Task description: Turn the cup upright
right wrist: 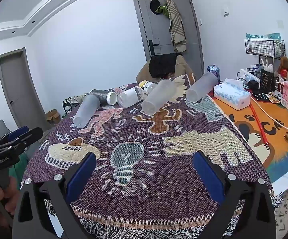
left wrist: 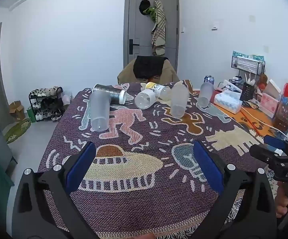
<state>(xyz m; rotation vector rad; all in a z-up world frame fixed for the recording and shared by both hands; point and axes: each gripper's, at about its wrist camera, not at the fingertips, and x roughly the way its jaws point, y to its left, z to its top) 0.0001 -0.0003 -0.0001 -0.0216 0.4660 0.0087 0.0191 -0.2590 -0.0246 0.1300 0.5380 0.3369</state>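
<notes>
Three frosted clear cups lie on their sides on the patterned cloth, bases toward me: a left cup [left wrist: 99,111] [right wrist: 86,110], a middle cup [left wrist: 179,100] [right wrist: 159,97] and a right cup [left wrist: 204,95] [right wrist: 200,90]. My left gripper [left wrist: 144,165] is open and empty, over the near edge of the cloth, well short of the cups. My right gripper [right wrist: 144,171] is open and empty, also near the front edge. Each gripper shows at the edge of the other's view, the right one [left wrist: 273,151] and the left one [right wrist: 18,137].
A dark tumbler with a white rim [left wrist: 112,96], a clear bottle [left wrist: 146,99] and a yellow-capped bottle [left wrist: 158,89] lie behind the cups. A tissue pack [right wrist: 231,95], a can [right wrist: 213,70], a wire rack [right wrist: 263,47] and boxes crowd the right side. A chair [left wrist: 148,69] stands behind the table.
</notes>
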